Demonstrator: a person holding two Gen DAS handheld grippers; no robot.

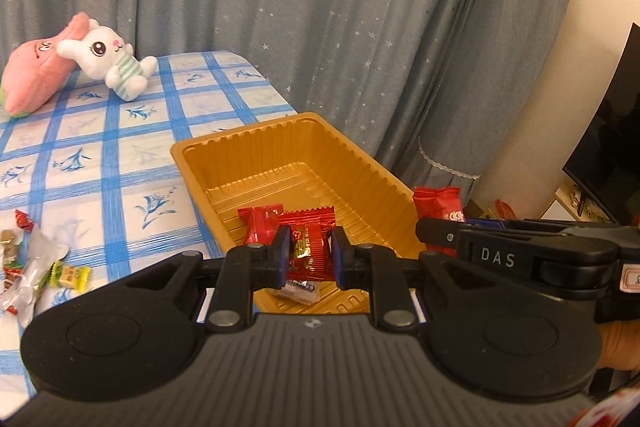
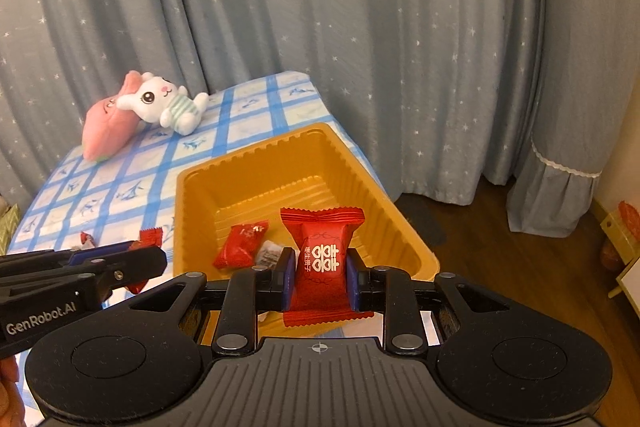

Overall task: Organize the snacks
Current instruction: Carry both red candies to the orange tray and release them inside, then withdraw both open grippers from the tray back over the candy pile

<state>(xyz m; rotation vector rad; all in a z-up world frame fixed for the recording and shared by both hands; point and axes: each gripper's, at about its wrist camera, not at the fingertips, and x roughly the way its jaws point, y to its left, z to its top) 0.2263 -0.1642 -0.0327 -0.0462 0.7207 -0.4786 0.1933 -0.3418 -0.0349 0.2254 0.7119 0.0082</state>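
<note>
In the left wrist view, the left gripper [image 1: 309, 255] sits low in the centre, its fingers [image 1: 281, 255] clamped on a small red candy [image 1: 307, 247] with gold print. The candy hangs over the near end of a gold plastic tray [image 1: 224, 151]. A second red sweet [image 1: 259, 223] lies in the tray just behind, and a pale wrapped sweet [image 1: 300, 289] lies below the fingers.

In the right wrist view, the right gripper [image 2: 319, 279] is also low and centre, its fingers [image 2: 354, 281] pinching a red packet [image 2: 320, 263] with white characters, held upright above the tray's near edge.

The tray rests on a desk [image 1: 120, 147] with a blue checked cloth. Loose sweets [image 1: 36, 267] are scattered at the lower left of the left view. A white plush rabbit [image 1: 112, 63] leans on a pink plush [image 1: 36, 71] at upper left. A grey starred curtain [image 1: 320, 7] fills the background.
</note>
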